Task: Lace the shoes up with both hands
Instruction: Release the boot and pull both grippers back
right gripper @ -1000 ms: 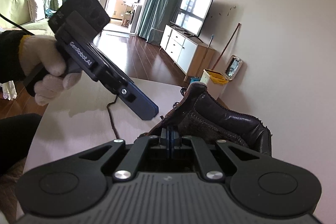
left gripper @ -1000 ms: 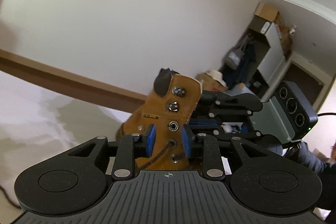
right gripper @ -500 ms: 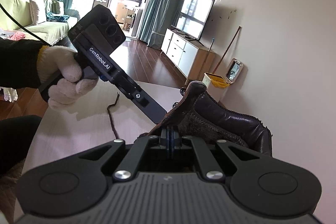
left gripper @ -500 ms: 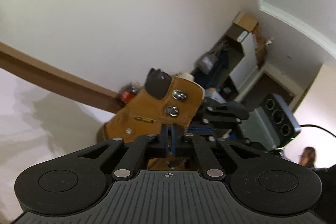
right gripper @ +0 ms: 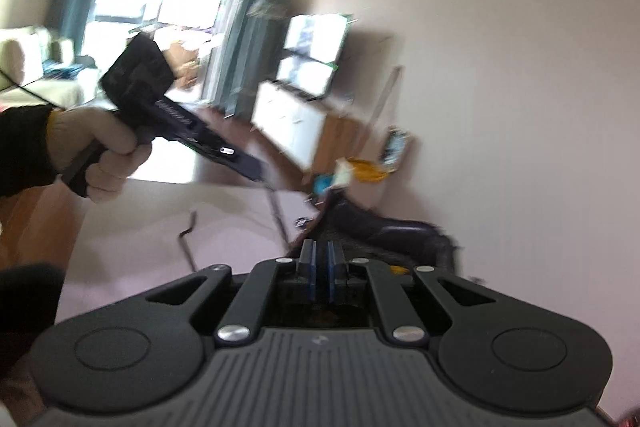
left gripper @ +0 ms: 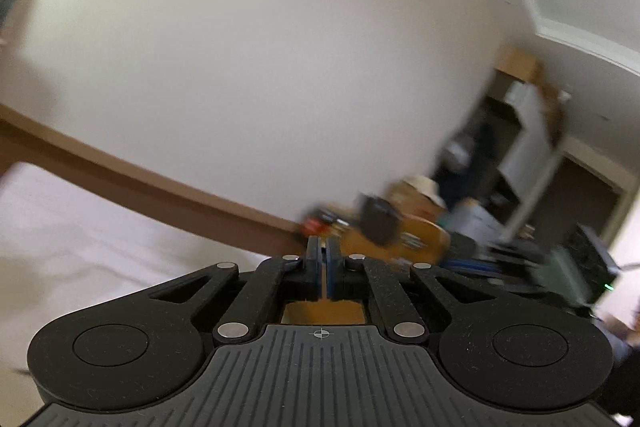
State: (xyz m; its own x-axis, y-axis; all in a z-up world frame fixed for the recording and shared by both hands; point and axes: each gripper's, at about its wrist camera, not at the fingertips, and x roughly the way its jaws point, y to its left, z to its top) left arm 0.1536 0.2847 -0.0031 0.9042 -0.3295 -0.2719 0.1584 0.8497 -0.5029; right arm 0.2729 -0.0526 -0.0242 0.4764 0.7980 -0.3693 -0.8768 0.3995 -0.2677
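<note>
A tan boot [left gripper: 416, 239] stands on the white table [left gripper: 80, 235], blurred, to the right of my left gripper [left gripper: 322, 259]. The left pads are pressed together. In the right wrist view a gloved hand [right gripper: 108, 143] holds the left gripper [right gripper: 260, 173], and a dark lace [right gripper: 278, 211] runs taut from its tip down to the boot's dark padded collar [right gripper: 380, 227]. My right gripper [right gripper: 320, 267] sits just in front of the collar. Its jaws are opening, with a narrow gap between the blue pads and nothing seen in it.
A loose stretch of lace [right gripper: 186, 239] lies curled on the table [right gripper: 140, 227] left of the boot. A wall stands close behind the boot. A TV cabinet [right gripper: 288, 123], a sofa [right gripper: 24, 67] and shelves [left gripper: 520, 131] are farther off.
The left gripper shut at the boot's eyelets and pulled back and away, drawing the lace taut. The right gripper's pads parted slightly and it drew back from the collar.
</note>
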